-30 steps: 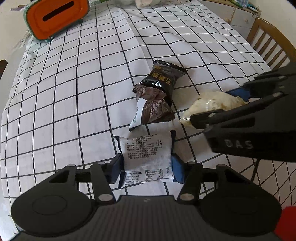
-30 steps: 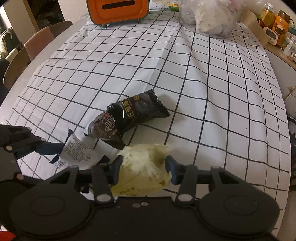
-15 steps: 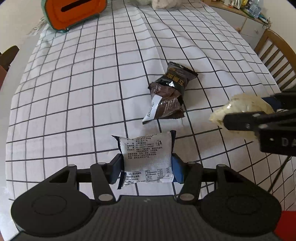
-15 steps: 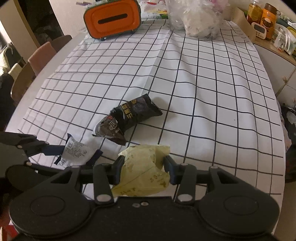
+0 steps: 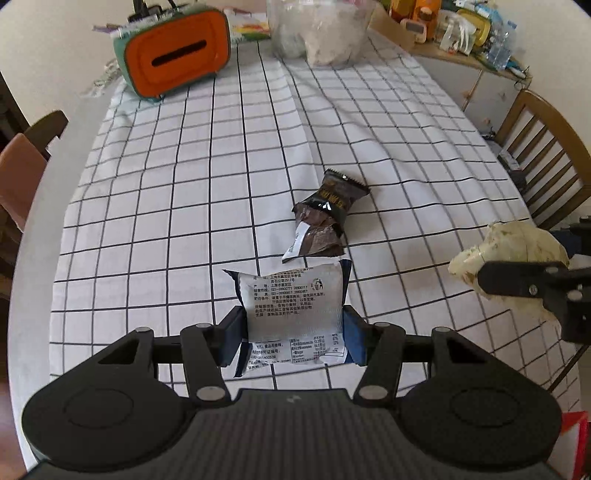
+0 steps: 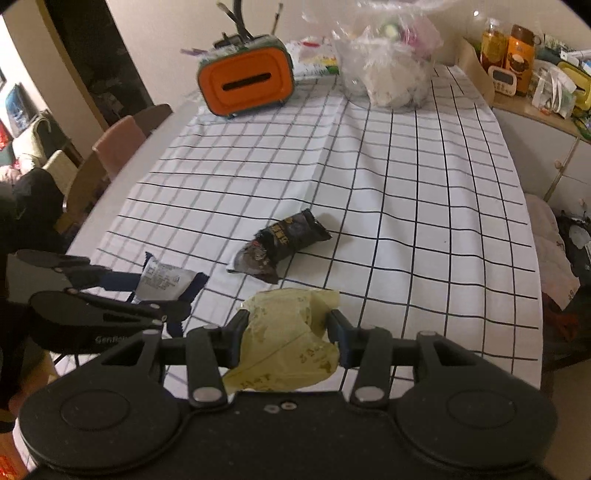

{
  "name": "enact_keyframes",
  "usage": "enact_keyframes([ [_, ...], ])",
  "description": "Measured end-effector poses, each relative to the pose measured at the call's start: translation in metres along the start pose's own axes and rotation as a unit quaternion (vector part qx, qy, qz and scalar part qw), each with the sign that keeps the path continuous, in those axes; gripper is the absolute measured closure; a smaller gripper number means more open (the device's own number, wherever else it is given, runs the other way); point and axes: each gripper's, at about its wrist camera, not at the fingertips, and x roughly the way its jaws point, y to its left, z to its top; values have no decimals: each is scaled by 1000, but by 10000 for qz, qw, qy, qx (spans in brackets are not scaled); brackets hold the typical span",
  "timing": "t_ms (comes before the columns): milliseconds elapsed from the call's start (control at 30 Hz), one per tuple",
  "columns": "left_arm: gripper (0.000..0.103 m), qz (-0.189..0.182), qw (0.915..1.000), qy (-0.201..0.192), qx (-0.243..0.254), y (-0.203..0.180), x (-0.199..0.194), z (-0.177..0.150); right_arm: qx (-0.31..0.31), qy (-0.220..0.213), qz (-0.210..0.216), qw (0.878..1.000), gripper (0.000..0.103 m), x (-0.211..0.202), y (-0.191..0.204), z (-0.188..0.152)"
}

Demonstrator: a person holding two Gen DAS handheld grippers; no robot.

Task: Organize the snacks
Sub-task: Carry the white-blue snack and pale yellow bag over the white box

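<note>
**Above the checked cloth, two claws each hold a snack**

Above the near edge of the desk (image 5: 33, 236), the left claw (image 5: 293, 330) is clamped on a white packet (image 5: 295, 299), a flat, glossy pillow pouch with small black print and dark blue crimped ends. Its blue pads press the packet's two sides, and the packet is clear of the cloth. To the right of the white packet, the right claw (image 6: 288, 334) grips a yellow packet (image 6: 288, 339), a crumpled, puffy wrapper of pale matte film with faint lettering, also off the cloth.

Just beyond the white packet, a brown packet (image 5: 325, 218) lies on the grid cloth (image 5: 184, 177). It is a shiny dark foil wrapper, creased and dented, with serrated ends and a white strip at its near end. It touches neither claw.

Far beyond the brown packet, at the desk's back edge, stand an orange box (image 5: 177, 61), rounded, smooth plastic with a dark slot, and a clear crinkled bag (image 5: 325, 33). The cloth is white fabric with thin black lines, with soft folds running across it.
</note>
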Motion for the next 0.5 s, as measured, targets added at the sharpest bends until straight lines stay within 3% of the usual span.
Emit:
enact_keyframes([
  [267,48,257,9992,-299,92,-15,-46,-17,-176,-191,169,9995,58,-44,7,-17],
  [500,48,212,9990,-376,129,-28,-82,-37,-296,-292,348,9985,58,-76,15,-35],
])
